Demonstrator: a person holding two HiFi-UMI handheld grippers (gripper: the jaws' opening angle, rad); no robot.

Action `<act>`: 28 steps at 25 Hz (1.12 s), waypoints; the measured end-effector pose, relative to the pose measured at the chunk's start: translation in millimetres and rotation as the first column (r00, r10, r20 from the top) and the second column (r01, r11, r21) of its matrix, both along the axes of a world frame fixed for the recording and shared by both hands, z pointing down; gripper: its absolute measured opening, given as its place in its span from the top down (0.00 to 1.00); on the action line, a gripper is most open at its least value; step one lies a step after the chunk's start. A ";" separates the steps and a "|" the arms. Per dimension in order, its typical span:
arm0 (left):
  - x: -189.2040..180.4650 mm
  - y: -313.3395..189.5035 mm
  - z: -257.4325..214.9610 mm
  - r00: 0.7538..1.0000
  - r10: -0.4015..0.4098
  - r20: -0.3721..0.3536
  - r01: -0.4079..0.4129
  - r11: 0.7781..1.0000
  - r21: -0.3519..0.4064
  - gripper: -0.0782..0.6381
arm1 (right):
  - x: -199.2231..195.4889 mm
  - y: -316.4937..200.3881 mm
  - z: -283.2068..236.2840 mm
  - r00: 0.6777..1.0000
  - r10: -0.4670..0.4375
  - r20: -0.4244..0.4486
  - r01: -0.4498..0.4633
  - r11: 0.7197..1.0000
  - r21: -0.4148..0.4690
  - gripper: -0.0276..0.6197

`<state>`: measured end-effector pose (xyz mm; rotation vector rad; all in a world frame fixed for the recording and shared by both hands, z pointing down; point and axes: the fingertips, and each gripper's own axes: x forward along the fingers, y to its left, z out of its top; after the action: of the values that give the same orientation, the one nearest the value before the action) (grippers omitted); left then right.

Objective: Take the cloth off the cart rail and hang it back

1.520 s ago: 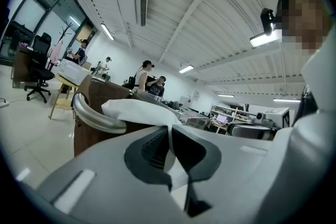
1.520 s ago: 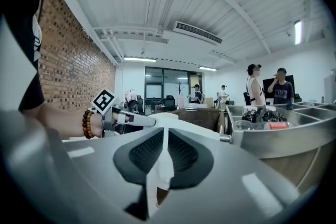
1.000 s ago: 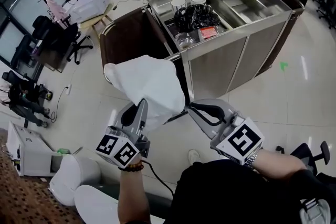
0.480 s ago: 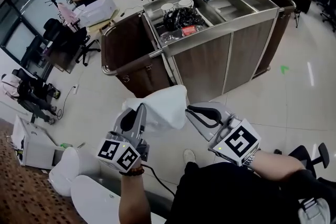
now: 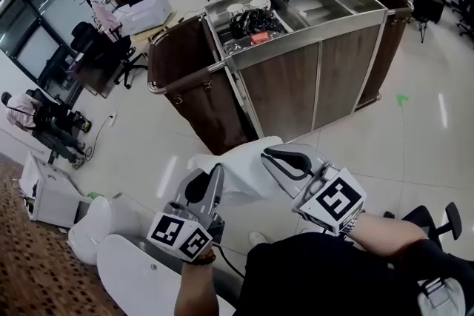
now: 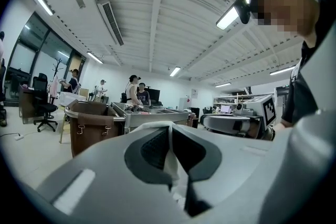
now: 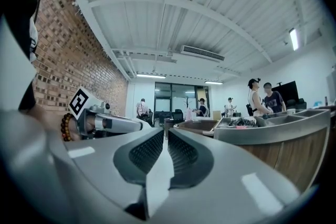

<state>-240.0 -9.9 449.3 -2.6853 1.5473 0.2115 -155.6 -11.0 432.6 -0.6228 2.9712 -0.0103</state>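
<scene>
A white cloth (image 5: 238, 168) hangs between my two grippers, well clear of the cart and close to my body. My left gripper (image 5: 217, 172) is shut on the cloth's left part; a fold of cloth (image 6: 171, 162) shows pinched between its dark pads. My right gripper (image 5: 265, 156) is shut on the right part, with a strip of cloth (image 7: 157, 173) running down between its pads. The steel cart (image 5: 311, 63) stands ahead, with a brown bag (image 5: 196, 96) on its left end under a metal rail (image 5: 181, 83). Nothing hangs on the rail.
The cart's top trays hold cups and dark bags (image 5: 250, 22). A white bin (image 5: 96, 222) and a white box (image 5: 46, 196) sit at lower left. Office chairs and desks (image 5: 100, 55) stand at left, and several people stand beyond the cart. A chair base (image 5: 437, 222) is at lower right.
Both grippers have drawn back from the cart with the cloth, which was up by the rail and now hangs lower and nearer my body. The cart looks farther away.
</scene>
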 end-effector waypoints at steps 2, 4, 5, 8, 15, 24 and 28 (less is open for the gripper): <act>4.3 13.2 -8.0 1.000 -0.006 0.003 0.006 1.000 0.021 0.88 | -1.9 9.1 -4.4 1.000 -0.004 0.006 0.003 1.000 0.009 0.92; 6.7 25.3 -17.5 1.000 -0.014 0.010 0.014 0.999 0.042 0.88 | -3.5 18.2 -11.5 1.000 0.000 0.012 0.000 1.000 0.014 0.92; 6.2 30.0 -20.9 1.000 -0.020 0.014 0.019 0.999 0.051 0.88 | -5.1 21.5 -14.5 1.000 0.004 0.015 -0.004 1.000 0.018 0.92; -3.1 40.1 -25.2 0.999 -0.039 0.019 0.037 0.997 0.066 0.88 | -14.3 28.7 -18.8 1.000 0.019 0.021 -0.019 1.000 0.024 0.92; -36.3 60.2 -25.6 0.996 -0.083 0.038 0.080 0.994 0.074 0.88 | -42.8 50.3 -24.2 0.998 0.062 0.029 -0.063 0.997 0.034 0.95; -63.0 74.4 -22.0 0.996 -0.088 0.019 0.087 0.994 0.062 0.88 | -62.0 67.1 -26.1 0.994 0.109 0.018 -0.110 0.993 0.040 0.96; -65.6 77.6 -20.3 0.996 -0.088 0.015 0.087 0.994 0.062 0.88 | -64.8 71.3 -26.5 0.993 0.120 0.010 -0.120 0.992 0.043 0.96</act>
<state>-305.5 67.7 429.0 -2.5602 1.6215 0.2280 -220.5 60.3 406.1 -0.7924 2.9127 0.0610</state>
